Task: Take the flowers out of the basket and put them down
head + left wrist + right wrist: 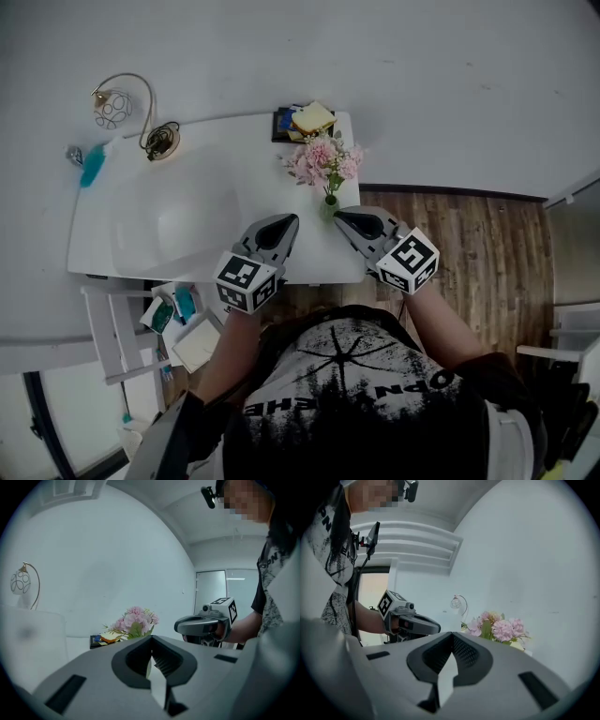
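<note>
**A:** While both grippers hover at the near edge of the white table [234, 141], where do the flowers stand?

**B:** The pink flowers [323, 161] stand upright on the table's right part. Their green base [330, 207] is close to the near edge. From the gap between the two gripper tips, the bunch is at twelve o'clock.

**A:** And how is the left gripper [291, 221] set?

**B:** Its jaws are pressed together at the tips, with nothing between them. In the left gripper view the flowers show beyond the tips, at about eleven o'clock, clear of the jaws.

**A:** The right gripper [338, 216]?

**B:** Its jaws are also pressed together and pinch nothing. In the head view its tip sits just beside the green base, at roughly four o'clock from it. I cannot tell whether they touch. In the right gripper view the blooms lie past the tips toward two o'clock.

**A:** What else is on the table?

**B:** A dark tray [284, 125] with something yellow [313, 117] on it lies at eleven o'clock from the flowers, by the far edge. A lamp [112, 108] with a curved gold arm stands off the table's far left corner, at about ten o'clock from the table's middle. A teal brush [92, 167] lies just below the lamp. I can't make out a basket.
</note>
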The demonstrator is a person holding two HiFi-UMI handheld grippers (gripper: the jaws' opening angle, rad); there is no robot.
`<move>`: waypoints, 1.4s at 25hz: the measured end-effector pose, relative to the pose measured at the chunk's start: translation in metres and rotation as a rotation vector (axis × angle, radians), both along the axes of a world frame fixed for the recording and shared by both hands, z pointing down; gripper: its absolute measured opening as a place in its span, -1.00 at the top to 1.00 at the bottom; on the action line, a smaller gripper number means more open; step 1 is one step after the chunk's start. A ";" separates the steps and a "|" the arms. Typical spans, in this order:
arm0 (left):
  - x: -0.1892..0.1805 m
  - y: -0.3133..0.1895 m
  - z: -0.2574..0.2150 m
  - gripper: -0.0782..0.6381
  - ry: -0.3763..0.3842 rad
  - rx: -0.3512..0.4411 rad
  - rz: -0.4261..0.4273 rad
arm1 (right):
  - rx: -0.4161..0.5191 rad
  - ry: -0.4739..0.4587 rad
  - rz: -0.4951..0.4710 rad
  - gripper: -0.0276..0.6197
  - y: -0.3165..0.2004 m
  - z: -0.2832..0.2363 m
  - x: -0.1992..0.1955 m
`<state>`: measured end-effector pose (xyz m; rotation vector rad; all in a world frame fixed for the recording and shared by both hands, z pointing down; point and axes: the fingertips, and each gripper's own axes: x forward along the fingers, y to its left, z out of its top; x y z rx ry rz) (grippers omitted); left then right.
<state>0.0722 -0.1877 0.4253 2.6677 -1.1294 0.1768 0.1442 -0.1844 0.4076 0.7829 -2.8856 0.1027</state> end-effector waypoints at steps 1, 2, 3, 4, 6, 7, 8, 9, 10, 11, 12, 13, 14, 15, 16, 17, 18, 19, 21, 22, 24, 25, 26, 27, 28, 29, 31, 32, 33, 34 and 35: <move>-0.001 0.001 -0.001 0.75 0.000 0.003 -0.005 | 0.006 0.006 -0.005 0.86 0.001 -0.001 0.000; -0.002 0.002 -0.001 0.75 0.001 0.005 -0.009 | 0.011 0.012 -0.008 0.86 0.002 -0.001 0.000; -0.002 0.003 -0.001 0.75 0.001 0.006 -0.011 | 0.016 0.019 -0.010 0.86 0.002 -0.001 0.000; -0.002 0.004 -0.001 0.75 0.003 0.007 -0.012 | 0.022 0.028 -0.010 0.86 0.002 0.000 0.000; -0.001 0.006 0.000 0.75 0.004 0.003 -0.012 | 0.035 0.049 -0.012 0.86 0.003 0.003 -0.001; -0.002 0.008 0.001 0.75 0.003 0.002 -0.012 | 0.038 0.056 -0.015 0.86 0.004 0.004 -0.003; -0.002 0.009 0.001 0.75 0.001 0.001 -0.012 | 0.039 0.060 -0.018 0.86 0.004 0.005 -0.004; -0.002 0.010 0.001 0.75 0.000 0.000 -0.013 | 0.038 0.061 -0.020 0.86 0.005 0.005 -0.004; -0.003 0.011 0.001 0.75 -0.001 0.000 -0.015 | 0.035 0.059 -0.020 0.86 0.004 0.006 -0.004; -0.003 0.011 0.001 0.75 -0.001 0.000 -0.017 | 0.031 0.058 -0.020 0.86 0.004 0.006 -0.004; -0.003 0.011 0.000 0.75 -0.002 0.000 -0.020 | 0.028 0.058 -0.020 0.86 0.003 0.006 -0.004; -0.004 0.011 0.000 0.75 -0.002 0.000 -0.021 | 0.025 0.058 -0.022 0.86 0.003 0.007 -0.005; -0.003 0.012 0.000 0.75 -0.001 -0.001 -0.021 | 0.024 0.059 -0.024 0.86 0.003 0.007 -0.005; -0.003 0.012 0.000 0.75 -0.001 -0.001 -0.021 | 0.024 0.060 -0.025 0.86 0.003 0.008 -0.006; -0.002 0.012 0.000 0.75 0.000 -0.001 -0.020 | 0.025 0.062 -0.026 0.86 0.003 0.008 -0.007; -0.002 0.013 0.001 0.75 0.000 -0.001 -0.018 | 0.027 0.066 -0.026 0.86 0.003 0.009 -0.007; -0.001 0.013 0.001 0.75 0.000 -0.001 -0.017 | 0.028 0.070 -0.026 0.86 0.003 0.010 -0.008; 0.000 0.014 0.001 0.75 0.000 -0.001 -0.015 | 0.029 0.073 -0.026 0.86 0.003 0.010 -0.008; 0.001 0.014 0.001 0.75 0.001 -0.002 -0.012 | 0.029 0.080 -0.027 0.86 0.003 0.011 -0.009; 0.002 0.014 0.001 0.75 0.001 -0.004 -0.011 | 0.029 0.085 -0.028 0.86 0.002 0.012 -0.010; 0.003 0.014 0.000 0.75 0.000 -0.004 -0.006 | 0.027 0.091 -0.031 0.86 0.002 0.013 -0.011; 0.003 0.014 0.000 0.75 -0.001 -0.003 -0.005 | 0.025 0.090 -0.031 0.86 0.002 0.013 -0.011; 0.004 0.014 -0.001 0.75 0.000 -0.003 -0.004 | 0.023 0.089 -0.032 0.86 0.002 0.013 -0.011; 0.004 0.015 -0.001 0.75 0.000 -0.002 -0.004 | 0.022 0.091 -0.032 0.86 0.002 0.014 -0.011; 0.004 0.015 -0.002 0.75 -0.001 -0.001 -0.003 | 0.021 0.094 -0.033 0.86 0.003 0.015 -0.011; 0.005 0.015 -0.002 0.75 -0.003 -0.001 -0.001 | 0.020 0.098 -0.034 0.86 0.003 0.016 -0.011; 0.006 0.016 -0.003 0.75 -0.007 -0.001 0.004 | 0.018 0.102 -0.037 0.86 0.003 0.017 -0.012; 0.007 0.016 -0.003 0.75 -0.008 -0.002 0.007 | 0.017 0.103 -0.038 0.86 0.003 0.018 -0.012; 0.008 0.016 -0.003 0.75 -0.008 -0.002 0.010 | 0.018 0.102 -0.039 0.86 0.003 0.018 -0.013; 0.009 0.016 -0.003 0.75 -0.007 -0.001 0.011 | 0.019 0.101 -0.039 0.86 0.004 0.017 -0.013; 0.010 0.016 -0.003 0.75 -0.006 0.000 0.013 | 0.021 0.100 -0.040 0.86 0.004 0.016 -0.013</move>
